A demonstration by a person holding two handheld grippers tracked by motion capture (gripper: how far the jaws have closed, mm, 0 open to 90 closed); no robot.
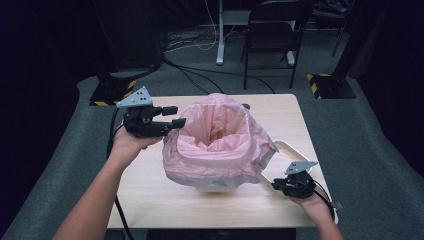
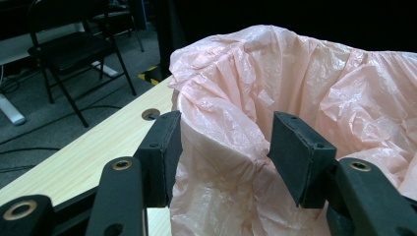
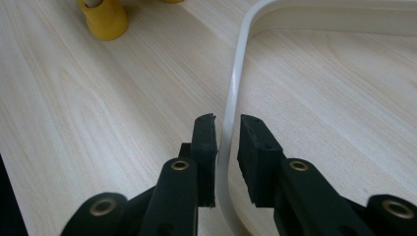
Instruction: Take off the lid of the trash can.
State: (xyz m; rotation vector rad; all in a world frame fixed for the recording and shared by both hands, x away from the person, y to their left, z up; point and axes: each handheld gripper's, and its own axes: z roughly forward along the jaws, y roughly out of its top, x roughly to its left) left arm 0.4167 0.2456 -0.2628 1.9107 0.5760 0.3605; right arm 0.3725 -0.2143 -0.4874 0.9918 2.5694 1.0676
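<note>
A pink plastic bag (image 1: 215,142) lines a bin that stands in the middle of the wooden table (image 1: 145,195), its mouth folded outward. My left gripper (image 1: 176,115) is held level at the bag's left edge. In the left gripper view the bag's (image 2: 305,88) rim fold lies loosely between the wide open jaws of my left gripper (image 2: 226,120). My right gripper (image 1: 276,185) rests low at the front right, and its jaws straddle the rim of a white tray (image 1: 295,150). In the right gripper view the tray rim (image 3: 236,73) runs between the jaws of my right gripper (image 3: 227,120), with a gap beside one pad.
A yellow piece (image 3: 103,17) stands on the table just beyond the tray's corner, under the bag. A round cable hole (image 2: 150,114) sits in the tabletop past the bag. A black folding chair (image 1: 275,30) and cables are on the floor behind the table.
</note>
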